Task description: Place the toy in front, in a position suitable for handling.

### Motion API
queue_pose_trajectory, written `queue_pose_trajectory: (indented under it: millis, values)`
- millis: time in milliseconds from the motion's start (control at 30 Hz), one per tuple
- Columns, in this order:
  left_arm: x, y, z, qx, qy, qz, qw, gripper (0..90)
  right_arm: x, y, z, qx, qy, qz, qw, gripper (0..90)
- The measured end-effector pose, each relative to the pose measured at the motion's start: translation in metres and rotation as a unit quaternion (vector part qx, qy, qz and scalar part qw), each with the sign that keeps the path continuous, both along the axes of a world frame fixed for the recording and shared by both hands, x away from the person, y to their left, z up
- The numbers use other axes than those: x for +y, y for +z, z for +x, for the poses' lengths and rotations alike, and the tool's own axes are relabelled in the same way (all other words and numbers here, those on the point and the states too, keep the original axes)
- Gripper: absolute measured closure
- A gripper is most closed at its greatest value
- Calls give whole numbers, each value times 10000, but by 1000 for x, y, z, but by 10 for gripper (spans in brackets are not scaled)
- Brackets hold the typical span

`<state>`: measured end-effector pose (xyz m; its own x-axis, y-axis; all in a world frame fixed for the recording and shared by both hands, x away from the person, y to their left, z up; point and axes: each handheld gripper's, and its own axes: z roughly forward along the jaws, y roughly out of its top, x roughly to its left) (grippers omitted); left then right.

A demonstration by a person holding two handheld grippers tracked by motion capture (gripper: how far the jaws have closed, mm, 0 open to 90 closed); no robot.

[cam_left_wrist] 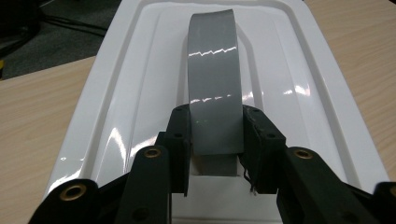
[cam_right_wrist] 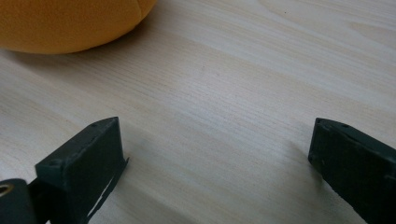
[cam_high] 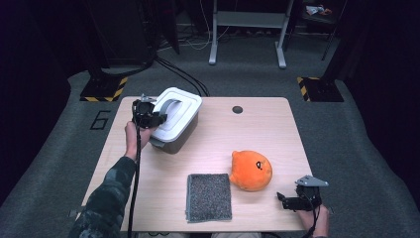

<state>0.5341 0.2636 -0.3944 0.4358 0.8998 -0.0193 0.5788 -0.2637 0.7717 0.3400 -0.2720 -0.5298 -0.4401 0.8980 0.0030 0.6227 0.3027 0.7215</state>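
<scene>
A white lid [cam_high: 176, 114] with a grey arched handle [cam_high: 169, 107] lies tilted on a grey box [cam_high: 181, 140] at the table's back left. My left gripper [cam_high: 157, 119] is shut on that handle [cam_left_wrist: 213, 93], its two pads pressed against the handle's sides over the lid [cam_left_wrist: 140, 84]. An orange plush toy [cam_high: 251, 170] lies right of centre, and its edge [cam_right_wrist: 70, 23] shows in the right gripper view. My right gripper [cam_high: 283, 199] rests low over the table near the front right corner, jaws wide open with bare wood between them [cam_right_wrist: 217, 161].
A grey square of carpet-like mat [cam_high: 209, 197] lies at the front centre of the wooden table [cam_high: 257, 129]. A small round hole [cam_high: 237, 109] sits near the back edge. Floor cables and stand legs lie beyond the table.
</scene>
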Motion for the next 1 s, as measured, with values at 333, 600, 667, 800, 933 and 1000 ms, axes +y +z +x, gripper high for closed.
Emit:
queue_pose_trajectory:
  millis: [333, 600, 667, 800, 933, 1000]
  values:
    - [8, -2, -2, -86, 211, -84, 9997, 659, 0, 0, 0, 0, -2, 1, 10000, 23]
    - [10, 1, -6, -129, 335, -259, 9990, 506, 0, 0, 0, -5, -12, -4, 10000, 24]
    - [12, 4, -8, -174, 360, -289, 9988, 446, 0, 0, 0, 4, -10, -7, 10000, 24]
    - [21, 13, -16, -167, 300, -346, 9988, 309, 0, 0, 0, 2, -14, -8, 10000, 24]
    - [30, 21, -27, -189, 282, -335, 9989, 159, 0, 0, 0, 8, -18, -8, 10000, 24]
    - [34, 24, -33, -228, 277, -410, 9985, 143, 0, 0, 0, 6, -15, -10, 10000, 24]
